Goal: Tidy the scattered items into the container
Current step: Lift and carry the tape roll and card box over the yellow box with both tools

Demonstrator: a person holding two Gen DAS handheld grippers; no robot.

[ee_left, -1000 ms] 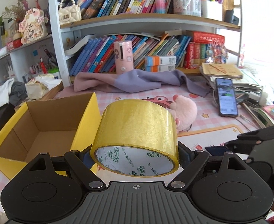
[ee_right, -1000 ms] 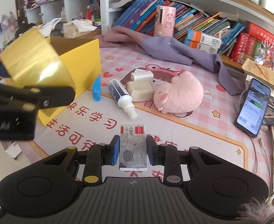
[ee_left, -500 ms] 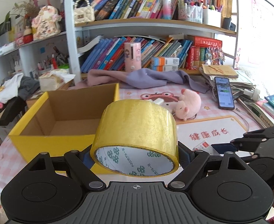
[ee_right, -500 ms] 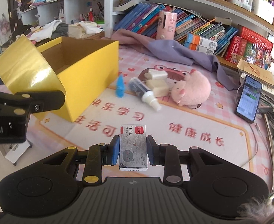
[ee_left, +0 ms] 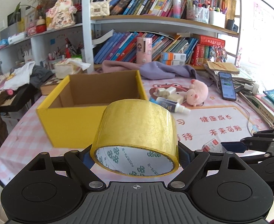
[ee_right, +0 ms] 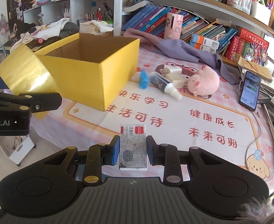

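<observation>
Tape roll sits clamped between the pads of my left gripper, held on its side with the printed core facing the camera. My right gripper is closed on a small staple box, pads pressed against its two long sides. I hold both tools above the near part of the table, in front of the yellow box.

The yellow box stands open and upright on the pink play mat; nothing shows on the part of its floor that I can see. Just beside its right wall a small blue item lies on the mat. Further right of the box, a spray bottle lies on its side, touching two pale blocks. A pink plush pig lies against those blocks. Well to the right of the box, a phone lies face up. Behind the box, a purple cloth is draped below the bookshelf.
</observation>
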